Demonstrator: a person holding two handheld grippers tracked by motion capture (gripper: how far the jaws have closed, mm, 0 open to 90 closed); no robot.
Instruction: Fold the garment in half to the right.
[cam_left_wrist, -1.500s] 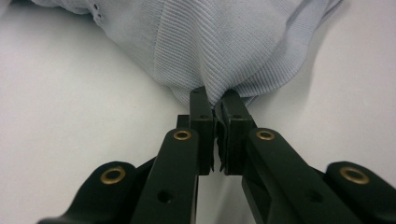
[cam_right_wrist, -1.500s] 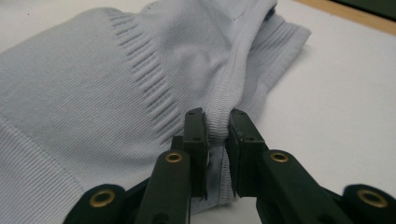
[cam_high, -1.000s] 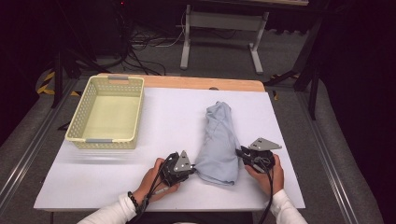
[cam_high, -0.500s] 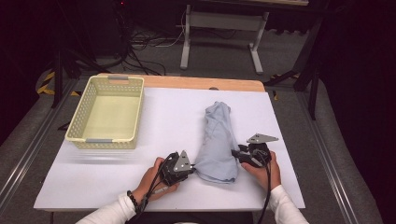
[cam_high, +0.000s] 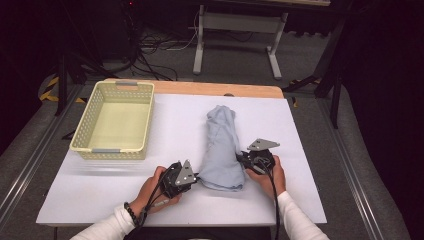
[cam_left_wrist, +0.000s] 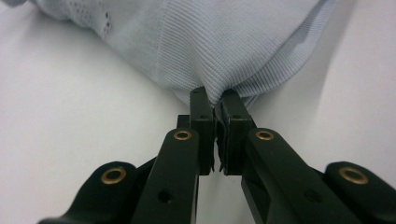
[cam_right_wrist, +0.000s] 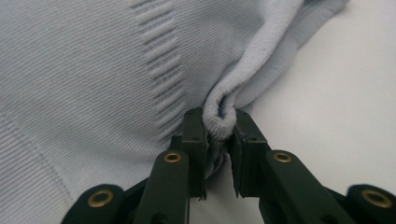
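We are finding no text, label, brand, number or sign that we can read in any of the views.

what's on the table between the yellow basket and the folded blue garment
Nothing: in the high view the stretch of white table between the basket and the garment is bare.
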